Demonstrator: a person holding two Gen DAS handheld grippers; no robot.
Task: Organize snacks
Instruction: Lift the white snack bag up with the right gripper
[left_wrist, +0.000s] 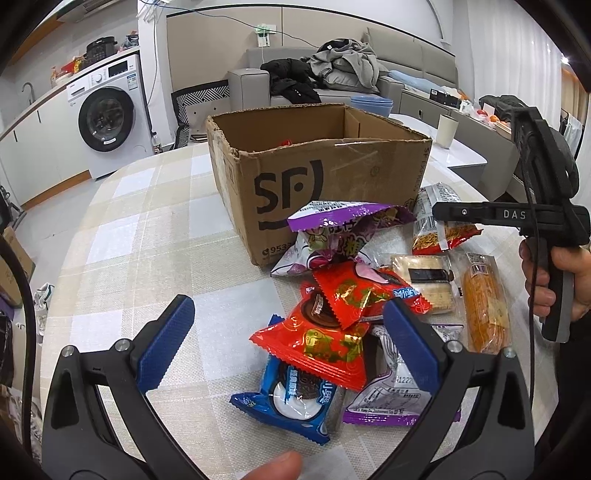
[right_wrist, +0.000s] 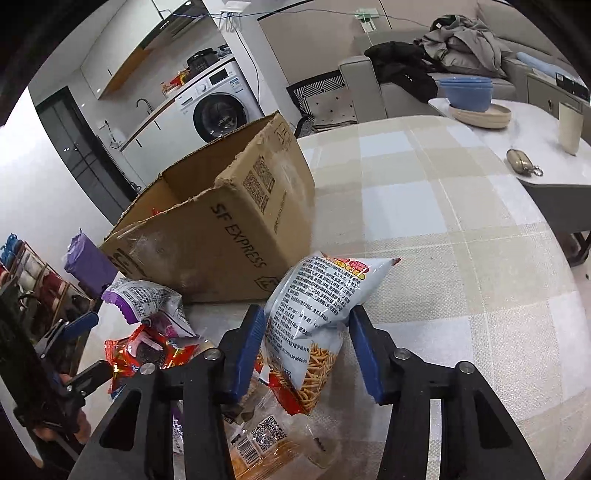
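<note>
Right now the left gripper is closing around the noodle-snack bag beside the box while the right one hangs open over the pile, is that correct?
Not quite: the sides are swapped. The right gripper brackets the noodle-snack bag beside the box, as the right wrist view shows; the left gripper hangs open over the pile.

brown cardboard box (left_wrist: 317, 173), beige-and-white checked tablecloth (left_wrist: 147, 229), red, blue and purple snack packets (left_wrist: 325, 332)

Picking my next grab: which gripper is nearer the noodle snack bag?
Right. The right gripper straddles the noodle snack bag, jaws open; the left gripper hovers over the red packets, apart from it.
</note>
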